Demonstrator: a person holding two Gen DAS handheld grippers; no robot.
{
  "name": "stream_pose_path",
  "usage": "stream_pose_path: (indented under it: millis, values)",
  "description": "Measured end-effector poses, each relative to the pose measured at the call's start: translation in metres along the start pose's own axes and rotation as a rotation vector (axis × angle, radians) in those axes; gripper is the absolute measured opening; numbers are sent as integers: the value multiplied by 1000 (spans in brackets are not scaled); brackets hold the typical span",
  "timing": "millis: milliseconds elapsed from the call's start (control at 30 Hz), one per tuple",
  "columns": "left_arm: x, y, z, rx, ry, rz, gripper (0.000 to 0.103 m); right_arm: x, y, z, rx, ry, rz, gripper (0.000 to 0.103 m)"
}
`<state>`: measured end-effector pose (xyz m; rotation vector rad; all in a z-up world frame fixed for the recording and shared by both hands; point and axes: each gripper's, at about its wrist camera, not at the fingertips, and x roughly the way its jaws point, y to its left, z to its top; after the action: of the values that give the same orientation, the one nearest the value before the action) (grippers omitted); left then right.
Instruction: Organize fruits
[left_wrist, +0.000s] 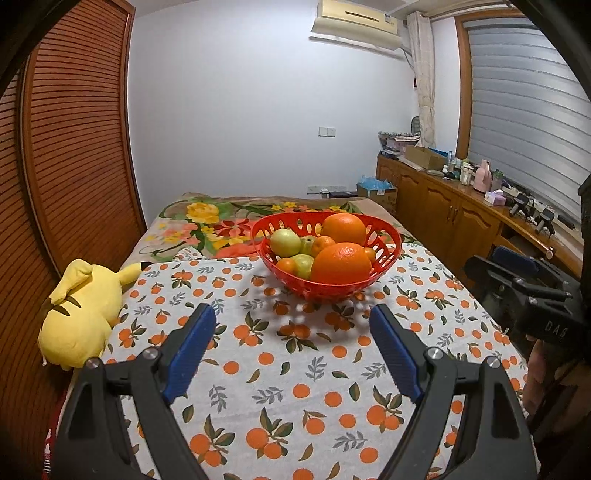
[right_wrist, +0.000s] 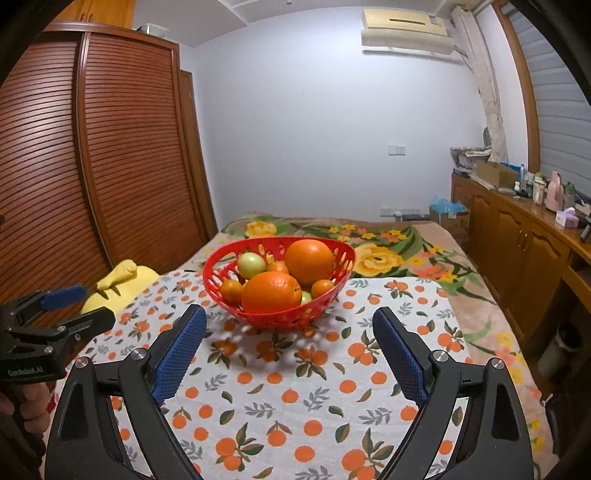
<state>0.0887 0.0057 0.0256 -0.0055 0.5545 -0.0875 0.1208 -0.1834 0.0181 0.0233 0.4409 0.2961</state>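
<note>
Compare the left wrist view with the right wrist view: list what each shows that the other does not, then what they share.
Only the left wrist view shows the whole yellow plush toy and the right gripper.
Only the right wrist view shows the left gripper.
Both show the red basket holding oranges and green fruit on the orange-print cloth, with both grippers open and empty.

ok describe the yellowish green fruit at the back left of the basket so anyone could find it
On the orange-print cloth stands a red basket. At its back left rim, left of the far big orange, sits a pale yellow-green fruit. It is the lightest-coloured fruit there and lies fully exposed.
</note>
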Motion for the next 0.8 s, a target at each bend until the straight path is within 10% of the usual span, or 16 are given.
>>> stream_pose_path:
  millis: [800]
  values:
    - [-1, 5, -1, -9, 5, -2, 86, -4, 2, -1, -8, -7, -16, 93]
